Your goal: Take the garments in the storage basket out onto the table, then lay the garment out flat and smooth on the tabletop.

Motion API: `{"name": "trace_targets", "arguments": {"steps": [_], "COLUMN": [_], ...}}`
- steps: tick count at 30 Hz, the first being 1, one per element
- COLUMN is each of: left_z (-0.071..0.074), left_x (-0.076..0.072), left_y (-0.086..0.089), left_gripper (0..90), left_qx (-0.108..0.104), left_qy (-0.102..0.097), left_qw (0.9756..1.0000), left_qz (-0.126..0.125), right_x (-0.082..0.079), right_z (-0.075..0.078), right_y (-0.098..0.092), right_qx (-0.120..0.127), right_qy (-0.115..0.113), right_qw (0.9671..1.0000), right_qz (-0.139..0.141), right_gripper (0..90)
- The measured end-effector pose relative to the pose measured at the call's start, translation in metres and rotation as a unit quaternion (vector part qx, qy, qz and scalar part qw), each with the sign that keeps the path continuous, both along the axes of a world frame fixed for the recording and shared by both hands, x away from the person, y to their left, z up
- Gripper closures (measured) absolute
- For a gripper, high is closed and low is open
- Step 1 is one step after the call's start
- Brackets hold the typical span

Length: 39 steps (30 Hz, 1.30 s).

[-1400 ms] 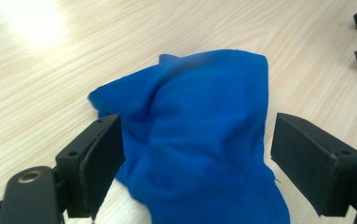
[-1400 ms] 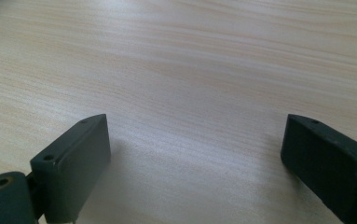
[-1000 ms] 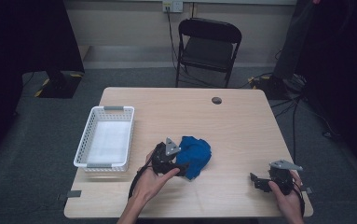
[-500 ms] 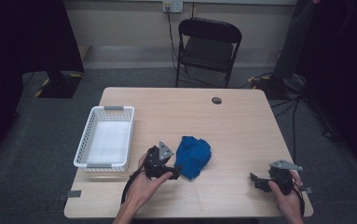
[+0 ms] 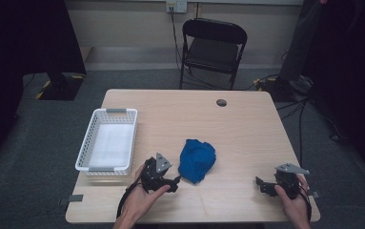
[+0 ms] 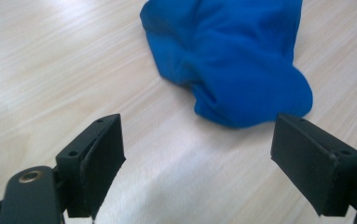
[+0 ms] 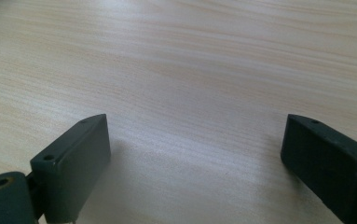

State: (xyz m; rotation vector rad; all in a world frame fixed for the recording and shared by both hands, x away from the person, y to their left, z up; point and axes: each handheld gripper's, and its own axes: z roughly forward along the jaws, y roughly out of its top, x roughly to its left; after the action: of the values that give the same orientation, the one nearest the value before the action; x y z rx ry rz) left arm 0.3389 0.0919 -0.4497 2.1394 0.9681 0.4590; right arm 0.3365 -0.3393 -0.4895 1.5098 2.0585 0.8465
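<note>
1. A white basket [image 5: 107, 142] stands at the left of the table [image 5: 247, 124], near its front edge. It has perforated walls, and a pale sheet lies flat on its bottom.

2. Just right of the basket's front corner, the left gripper [image 5: 174, 181] rests low over the table in the person's left hand [image 5: 139, 205]. It points rightward toward the cloth. Its jaws stand wide apart with nothing between them. In the left gripper view the jaws frame bare wood [image 6: 50, 60], and the cloth lies just beyond their tips, not touching either pad.

3. The blue cloth [image 5: 197, 159] [image 6: 234, 56] lies crumpled in a loose heap near the middle of the table, a little toward the front. It sits just beside the left gripper and well apart from the right one.

4. A small dark round disc [image 5: 221, 102] sits in the tabletop toward the far edge, right of centre.

5. The right gripper [image 5: 261, 183] is held at the front right corner of the table in the right hand [image 5: 294, 205]. It points leftward. Its jaws are spread wide and hold nothing; the right gripper view shows plain wood between them.

6. Beyond the table stands a black folding chair [image 5: 212, 45].
</note>
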Motion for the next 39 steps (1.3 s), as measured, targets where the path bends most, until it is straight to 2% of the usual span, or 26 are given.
{"name": "trace_targets", "arguments": {"steps": [7, 10, 15, 20, 26, 30, 33, 35, 39], "left_z": [-0.015, -0.021, -0.031, -0.033, -0.033, -0.029, -0.025, -0.022, -0.012], "left_x": [0.003, 0.005, 0.006, 0.004, 0.006, 0.009, 0.011, 0.011, 0.011], "left_y": [0.001, 0.003, 0.003, 0.001, 0.000, -0.002, -0.003, -0.004, -0.005], "left_gripper": [17.7, 17.6, 17.6, 16.4, 16.4, 16.6, 16.6, 16.5, 16.5], "left_qx": [0.013, 0.002, -0.001, 0.013, 0.014, 0.004, -0.002, -0.005, -0.012], "left_qy": [0.027, 0.039, 0.062, 0.054, 0.052, 0.038, 0.029, 0.023, 0.004], "left_qw": [0.9995, 0.9992, 0.9980, 0.9984, 0.9985, 0.9993, 0.9996, 0.9997, 0.9999], "left_qz": [-0.005, 0.006, 0.010, 0.010, 0.008, 0.006, 0.005, 0.002, 0.007], "right_x": [0.000, 0.000, 0.000, 0.000, 0.000, 0.001, 0.001, -0.001, -0.005], "right_z": [0.000, 0.000, 0.000, 0.000, 0.000, 0.001, 0.004, 0.008, 0.020], "right_y": [0.000, 0.000, 0.000, 0.000, 0.000, 0.001, 0.005, 0.010, 0.021], "right_qx": [0.000, 0.000, 0.000, 0.000, 0.000, 0.003, 0.008, 0.016, 0.020], "right_qy": [0.000, 0.000, 0.000, 0.000, 0.000, 0.003, 0.008, 0.008, -0.009], "right_qw": [1.0000, 1.0000, 1.0000, 1.0000, 1.0000, 1.0000, 0.9995, 0.9987, 0.9969], "right_qz": [-0.001, -0.001, -0.001, 0.001, 0.001, 0.003, 0.028, 0.048, 0.075], "right_gripper": [7.2, 7.2, 7.2, 7.2, 7.2, 7.8, 14.6, 12.2, 15.9]}}
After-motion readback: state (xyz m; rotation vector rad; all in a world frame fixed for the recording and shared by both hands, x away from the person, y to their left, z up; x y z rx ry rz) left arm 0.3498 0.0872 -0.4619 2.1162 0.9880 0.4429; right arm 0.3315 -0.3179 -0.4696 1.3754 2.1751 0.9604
